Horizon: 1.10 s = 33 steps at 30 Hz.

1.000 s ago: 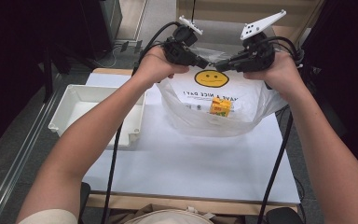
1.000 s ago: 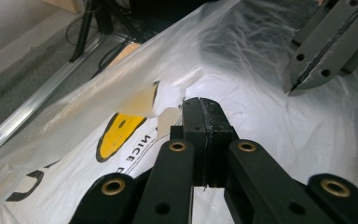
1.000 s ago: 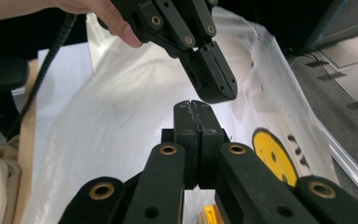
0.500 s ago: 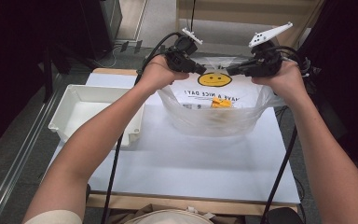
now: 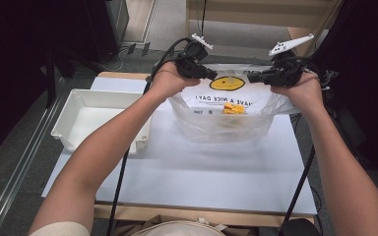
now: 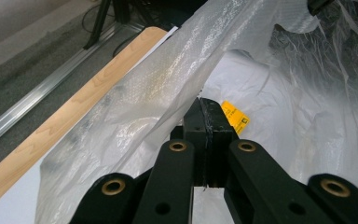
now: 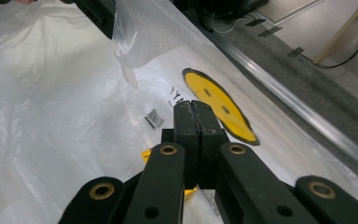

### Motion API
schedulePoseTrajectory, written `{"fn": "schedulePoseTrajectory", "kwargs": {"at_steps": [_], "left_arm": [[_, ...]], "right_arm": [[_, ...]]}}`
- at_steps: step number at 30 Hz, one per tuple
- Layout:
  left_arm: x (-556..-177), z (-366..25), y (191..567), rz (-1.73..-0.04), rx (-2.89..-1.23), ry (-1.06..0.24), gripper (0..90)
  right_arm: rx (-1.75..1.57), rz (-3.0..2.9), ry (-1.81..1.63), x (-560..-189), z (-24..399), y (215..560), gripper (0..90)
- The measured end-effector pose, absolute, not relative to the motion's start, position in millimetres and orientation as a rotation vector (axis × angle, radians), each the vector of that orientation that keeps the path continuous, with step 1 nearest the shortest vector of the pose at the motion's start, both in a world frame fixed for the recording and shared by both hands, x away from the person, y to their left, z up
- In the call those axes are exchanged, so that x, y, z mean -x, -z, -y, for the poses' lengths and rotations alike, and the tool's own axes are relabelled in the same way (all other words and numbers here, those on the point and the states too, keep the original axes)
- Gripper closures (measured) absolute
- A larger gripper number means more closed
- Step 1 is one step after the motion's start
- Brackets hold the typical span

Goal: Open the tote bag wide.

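Observation:
A clear plastic bag (image 5: 216, 123) printed with a yellow smiley face (image 5: 226, 83) stands on the white table (image 5: 202, 167), its mouth stretched between both grippers. My left gripper (image 5: 211, 76) is shut on the bag's left rim, and the film runs across its closed tips (image 6: 208, 105). My right gripper (image 5: 250, 76) is shut on the right rim, jaws pressed together (image 7: 196, 105) above the smiley face (image 7: 219, 109). A small yellow packet (image 5: 234, 108) lies inside on the bag's bottom, seen past the left jaws (image 6: 234, 116) and beside the right jaws (image 7: 145, 154).
A white tray (image 5: 61, 129) sits at the table's left side, under my left forearm. Black cables hang from both grippers over the table's front edge. A wooden border (image 6: 51, 135) lines the table's far edge, with floor and a metal rail beyond.
Both hands have come down and the right one has moved outward. The bag has sunk onto the table and its mouth has spread wider.

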<state>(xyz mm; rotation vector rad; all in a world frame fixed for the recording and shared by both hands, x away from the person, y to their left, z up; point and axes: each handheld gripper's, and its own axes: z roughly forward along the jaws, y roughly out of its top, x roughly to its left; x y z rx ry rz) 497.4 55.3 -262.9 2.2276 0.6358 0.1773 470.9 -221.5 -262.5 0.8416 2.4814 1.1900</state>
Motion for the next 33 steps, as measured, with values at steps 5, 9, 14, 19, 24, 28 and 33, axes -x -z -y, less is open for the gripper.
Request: {"fn": "schedulePoseTrajectory", "kwargs": {"at_steps": [5, 9, 14, 19, 24, 28, 33], "left_arm": [[-499.7, -54.7, 265.4, -0.644, -2.229, -0.196, 90.0], [-503.5, -56.6, 274.2, -0.666, -2.203, -0.216, 90.0], [-507.9, -57.5, 282.7, -0.697, -2.199, -0.213, 90.0], [-511.6, -58.9, 294.0, -0.727, -2.171, -0.219, 90.0], [-513.6, -57.1, 301.4, -0.75, -2.166, -0.215, 90.0], [-514.5, -55.5, 303.4, -0.754, -2.164, -0.207, 90.0], [-515.5, -53.3, 308.4, -0.759, -2.169, -0.205, 90.0]], "right_arm": [[-0.868, -2.461, -1.153, -474.5, 221.5, 265.5, 90.0], [-0.922, -2.428, -1.165, -479.0, 226.9, 277.5, 90.0], [-0.972, -2.405, -1.168, -482.6, 232.7, 291.8, 90.0], [-1.013, -2.372, -1.178, -484.1, 237.6, 302.7, 90.0], [-1.047, -2.361, -1.173, -485.0, 239.8, 313.0, 90.0], [-1.067, -2.349, -1.171, -485.6, 241.1, 318.1, 90.0], [-1.114, -2.349, -1.145, -487.0, 243.8, 329.9, 90.0]]}}
